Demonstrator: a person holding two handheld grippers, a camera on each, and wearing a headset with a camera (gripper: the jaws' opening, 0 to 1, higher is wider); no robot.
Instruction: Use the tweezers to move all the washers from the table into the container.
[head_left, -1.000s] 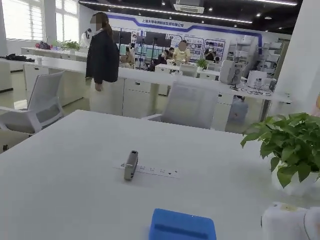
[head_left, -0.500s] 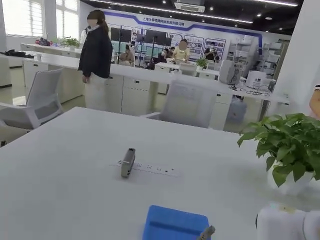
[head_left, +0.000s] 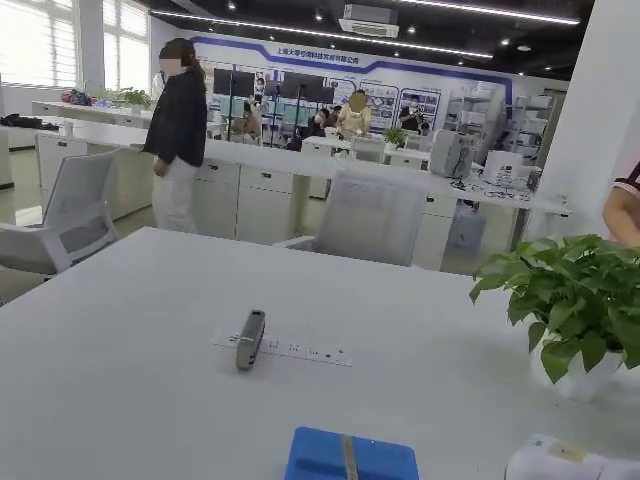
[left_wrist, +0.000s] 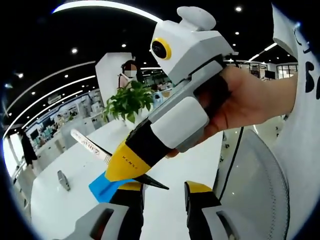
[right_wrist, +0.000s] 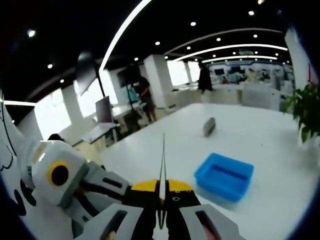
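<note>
Tweezers (right_wrist: 163, 155) stand clamped between the closed jaws of the right gripper (right_wrist: 163, 191). Their thin arms rise straight ahead as one line in the right gripper view, and we cannot tell whether the tips carry anything. We hold the left gripper (left_wrist: 164, 192) up near the right one, its jaws apart with nothing between them.

Below both lies the white table (head_left: 120, 350), broad and mostly bare. At its right edge stands a leafy plant (head_left: 570, 300) in a white pot. Nearest to us is the blue container (right_wrist: 223, 190), a shallow open tray. In the head view the tweezers' tips point over it. Farther out, a small grey device (head_left: 250, 338) rests on a flat power strip (head_left: 300, 350), well apart from the container.

We cannot pick out the washers on the table. If they lie there, they are too small for these views.

We judge the washers to be light, stiff and flat, and slippery against steel tips. A pinch flat across the faces would likely skate off, so we would set one tip through the hole and the other outside the rim. A gentle squeeze should do, since a hard one could flick so light a ring away.
</note>
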